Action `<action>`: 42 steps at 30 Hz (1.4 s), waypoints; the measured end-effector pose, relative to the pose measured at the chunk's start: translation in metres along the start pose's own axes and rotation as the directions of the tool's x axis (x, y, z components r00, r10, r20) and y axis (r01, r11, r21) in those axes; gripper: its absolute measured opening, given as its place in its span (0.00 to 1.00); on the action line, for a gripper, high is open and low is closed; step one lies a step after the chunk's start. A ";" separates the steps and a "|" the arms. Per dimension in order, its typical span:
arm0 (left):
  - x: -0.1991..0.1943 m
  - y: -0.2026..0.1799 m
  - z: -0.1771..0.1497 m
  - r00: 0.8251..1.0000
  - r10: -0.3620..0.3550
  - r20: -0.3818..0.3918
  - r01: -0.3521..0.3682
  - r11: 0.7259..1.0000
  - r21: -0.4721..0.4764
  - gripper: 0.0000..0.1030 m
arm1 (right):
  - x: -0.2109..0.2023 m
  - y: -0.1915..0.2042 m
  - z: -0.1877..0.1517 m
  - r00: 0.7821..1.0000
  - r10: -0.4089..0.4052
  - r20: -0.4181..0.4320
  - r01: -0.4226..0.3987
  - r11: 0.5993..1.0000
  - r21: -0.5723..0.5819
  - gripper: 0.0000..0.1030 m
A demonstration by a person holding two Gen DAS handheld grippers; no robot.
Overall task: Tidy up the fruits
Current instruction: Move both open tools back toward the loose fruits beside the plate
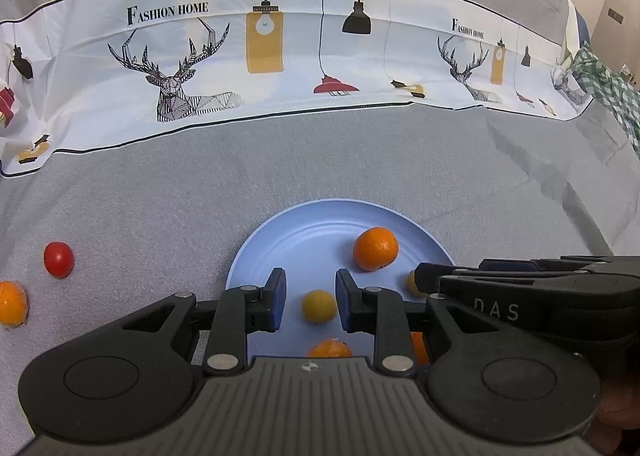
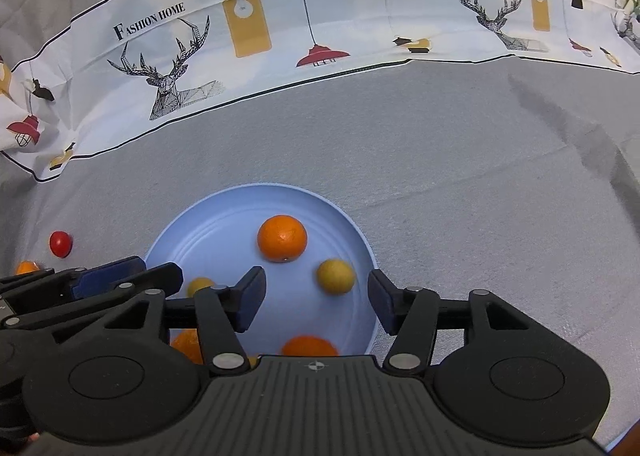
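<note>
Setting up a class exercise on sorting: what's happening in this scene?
A person holds two grippers over a round light-blue plate on grey cloth. The plate holds oranges and small yellow fruits. The left gripper and right gripper are both open and empty. A small red tomato and another orange fruit lie off the plate.
</note>
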State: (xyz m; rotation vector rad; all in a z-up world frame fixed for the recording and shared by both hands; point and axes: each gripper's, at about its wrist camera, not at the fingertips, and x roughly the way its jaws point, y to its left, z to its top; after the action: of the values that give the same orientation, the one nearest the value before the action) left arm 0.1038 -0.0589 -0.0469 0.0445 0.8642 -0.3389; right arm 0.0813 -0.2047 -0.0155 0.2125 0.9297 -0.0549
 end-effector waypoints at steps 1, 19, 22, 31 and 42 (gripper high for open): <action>-0.001 0.000 0.000 1.000 0.000 0.003 0.000 1.000 0.000 0.29 | 0.000 0.000 0.000 1.000 -0.002 0.004 0.002 1.000 0.000 0.58; -0.088 0.056 -0.001 0.980 0.155 0.127 -0.162 0.986 0.049 0.11 | -0.026 0.016 0.001 0.983 0.060 0.172 -0.057 0.998 -0.022 0.33; -0.102 0.081 -0.007 0.973 0.176 0.147 -0.179 0.984 0.010 0.11 | -0.034 0.025 -0.001 0.971 0.101 0.217 -0.094 0.995 -0.044 0.28; -0.096 0.138 -0.011 0.979 0.201 0.024 -0.188 0.947 -0.260 0.11 | -0.041 0.063 -0.011 0.944 0.234 0.234 -0.199 0.966 -0.163 0.29; -0.092 0.169 -0.015 0.982 0.186 -0.021 -0.178 0.894 -0.411 0.12 | -0.038 0.102 -0.027 0.919 0.345 0.190 -0.289 0.919 -0.269 0.29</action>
State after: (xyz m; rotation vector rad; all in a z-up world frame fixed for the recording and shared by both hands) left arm 0.0904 0.1290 -0.0037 -0.2690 0.8911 0.0250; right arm 0.0514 -0.1014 0.0155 0.1303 0.6484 0.3277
